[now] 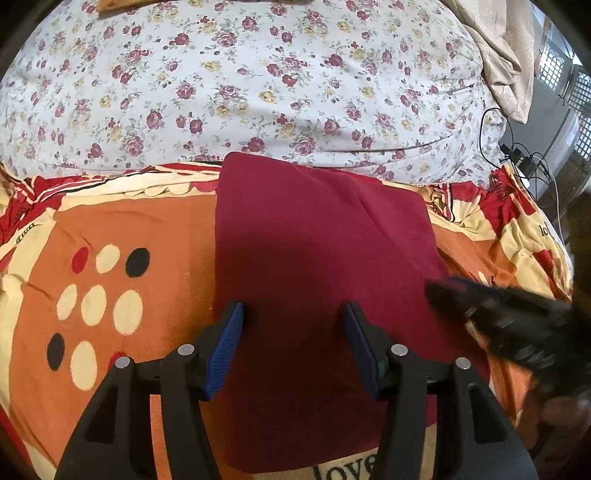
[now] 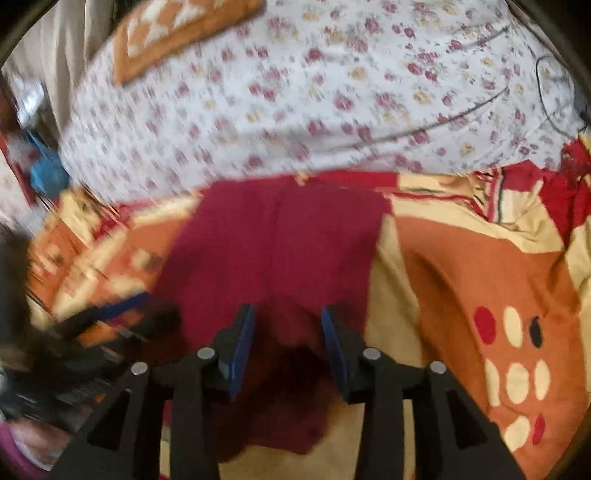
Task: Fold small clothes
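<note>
Maroon garment (image 1: 317, 266) lies flat beneath both grippers' parted jaws.

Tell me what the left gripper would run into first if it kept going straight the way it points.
Most likely the maroon cloth: the left gripper points down at it with open jaws, the cloth spread right ahead on the orange patterned blanket. How far off it is I cannot tell.

The bed (image 1: 110, 229) is covered near its front edge by an orange, red and cream patterned blanket (image 1: 155, 236) with dots. A folded dark red cloth (image 1: 314, 240) lies flat on that blanket. Behind, toward the far edge, spreads a white flowered sheet (image 1: 258, 74), with an orange patterned cushion (image 2: 177, 33) on it.
</note>
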Tool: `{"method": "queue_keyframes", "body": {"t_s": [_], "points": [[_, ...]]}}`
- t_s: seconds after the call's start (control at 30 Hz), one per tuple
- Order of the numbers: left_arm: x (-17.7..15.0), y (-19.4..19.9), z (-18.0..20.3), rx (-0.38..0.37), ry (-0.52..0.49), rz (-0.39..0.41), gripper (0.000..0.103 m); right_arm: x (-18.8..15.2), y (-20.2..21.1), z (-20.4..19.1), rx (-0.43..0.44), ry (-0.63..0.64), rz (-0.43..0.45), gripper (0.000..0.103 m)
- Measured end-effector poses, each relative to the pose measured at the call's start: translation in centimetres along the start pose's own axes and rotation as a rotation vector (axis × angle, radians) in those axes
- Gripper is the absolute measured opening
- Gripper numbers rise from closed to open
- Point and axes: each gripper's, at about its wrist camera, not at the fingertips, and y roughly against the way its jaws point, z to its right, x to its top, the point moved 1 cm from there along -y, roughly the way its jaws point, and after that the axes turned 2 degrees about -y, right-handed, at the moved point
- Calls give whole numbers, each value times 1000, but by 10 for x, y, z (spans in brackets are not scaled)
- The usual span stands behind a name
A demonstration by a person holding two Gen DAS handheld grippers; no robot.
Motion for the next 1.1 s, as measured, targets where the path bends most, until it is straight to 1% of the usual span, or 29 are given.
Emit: {"method": "queue_keyframes", "body": {"t_s": [0.03,0.07,0.13,0.23,0.33,0.4,0.43,0.47,0.5,0.57,0.63,0.67,0.73,0.8,0.9,1.0,1.1], "points": [[0,0,0,0,-3,-1,46,-5,-4,3,-5,-6,-9,40],[0,-1,-1,2,-5,-1,46,-11,-6,9,14,-26,6,40],[0,-1,0,6,-11,-2,46,-17,-5,12,17,-18,32,40],[0,-2,0,8,-11,-7,46,-16,-4,12,6,-4,23,40],[0,-1,-1,9,-6,-7,47,-12,-1,13,21,-34,11,40],[-1,-1,-1,15,-10,-6,47,-9,7,14,42,-70,33,44],[-1,-1,0,17,-10,-5,47,-7,12,16,51,-93,59,49],[-1,-1,0,17,-10,-5,47,-5,14,18,48,-106,71,61],[-1,-2,-1,16,-10,-5,48,-4,14,20,29,-125,80,67],[-1,-2,-1,14,-11,-5,49,-4,7,25,13,-151,57,69],[-1,-2,0,17,-12,-7,51,-8,-1,26,36,-154,23,69],[-1,-2,-1,16,-8,-10,53,-12,-8,26,34,-145,5,69],[-1,-3,-2,12,3,-11,54,-17,-13,29,40,-154,7,70],[0,-2,-3,3,10,-14,54,-19,-16,37,71,-196,7,72],[5,-1,-9,-43,36,-34,54,-19,-16,40,98,-203,2,73],[14,1,-26,-139,125,-39,54,-13,-15,42,120,-199,1,74],[24,-5,-46,-210,213,-51,54,-7,-18,48,162,-226,0,76]]}}
